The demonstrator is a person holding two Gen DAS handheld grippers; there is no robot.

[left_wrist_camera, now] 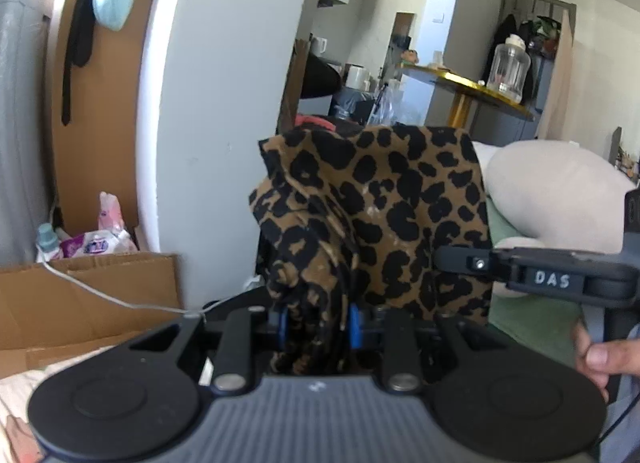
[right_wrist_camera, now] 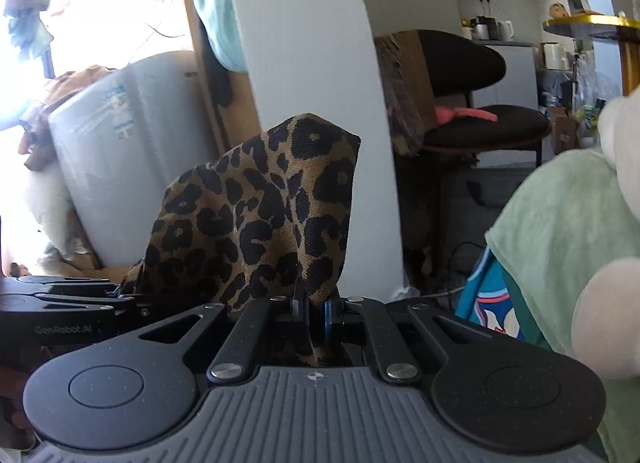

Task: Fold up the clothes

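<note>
A leopard-print garment (left_wrist_camera: 372,215) is held up in the air between both grippers. My left gripper (left_wrist_camera: 316,323) is shut on a bunched fold of it, with cloth filling the gap between the blue pads. My right gripper (right_wrist_camera: 316,315) is shut on another edge of the same leopard-print garment (right_wrist_camera: 260,215), which rises in a peak above its fingers. In the left wrist view the right gripper's black body (left_wrist_camera: 560,275) crosses from the right, close beside the cloth, with a person's fingers (left_wrist_camera: 600,359) on its handle. The left gripper's black body (right_wrist_camera: 60,311) shows at the right wrist view's left edge.
A white pillar (left_wrist_camera: 224,103) stands right behind the garment. An open cardboard box (left_wrist_camera: 80,303) with packets lies left. A pale plush toy (left_wrist_camera: 552,191) and mint-green cloth (right_wrist_camera: 560,247) lie right. A black chair (right_wrist_camera: 480,119) and a round gold-rimmed table (left_wrist_camera: 464,91) stand farther back.
</note>
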